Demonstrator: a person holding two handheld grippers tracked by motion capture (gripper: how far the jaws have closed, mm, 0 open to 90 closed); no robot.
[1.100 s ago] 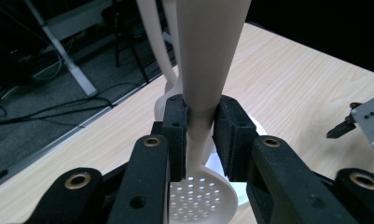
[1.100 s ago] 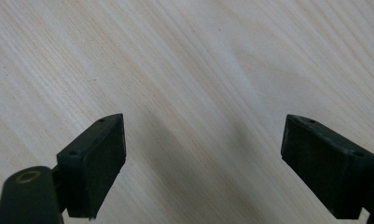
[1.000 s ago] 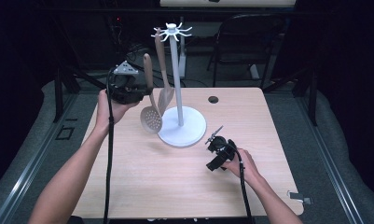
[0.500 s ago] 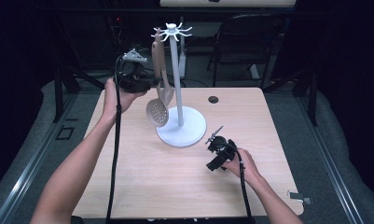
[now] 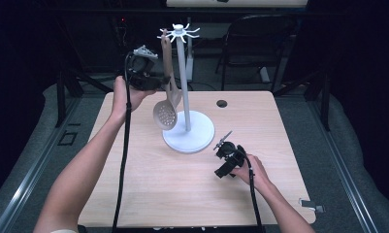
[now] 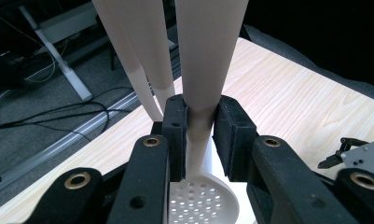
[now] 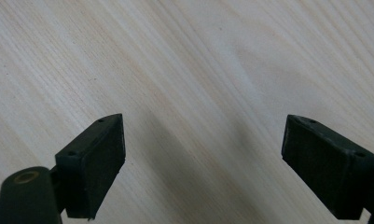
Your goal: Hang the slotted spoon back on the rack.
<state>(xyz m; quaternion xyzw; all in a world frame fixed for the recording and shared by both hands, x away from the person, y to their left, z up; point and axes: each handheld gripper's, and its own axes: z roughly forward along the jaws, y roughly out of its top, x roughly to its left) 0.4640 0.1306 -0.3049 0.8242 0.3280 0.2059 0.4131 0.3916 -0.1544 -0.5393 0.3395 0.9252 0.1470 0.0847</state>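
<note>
text: none legible | labels/brands: none | numbers/signs: none | surfaces checked: table [image 5: 143,194], white utensil stand [image 5: 188,138], slotted spoon [image 5: 165,114], both grippers' bodies as seen from above | result: nothing readable anywhere

I'm looking at a lab-like recording space: a lone wooden table [image 5: 192,194] ringed by dark curtains, cables [image 6: 58,112] trailing across grey floor at upper left.

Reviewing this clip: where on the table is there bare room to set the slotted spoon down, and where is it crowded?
Bare wood runs along the near edge of the table, between the two forearms, and across the far right corner beyond the small hole. Crowded: the white stand mid-table, the slotted spoon held by the left claw, and the right claw beside the base.
</note>
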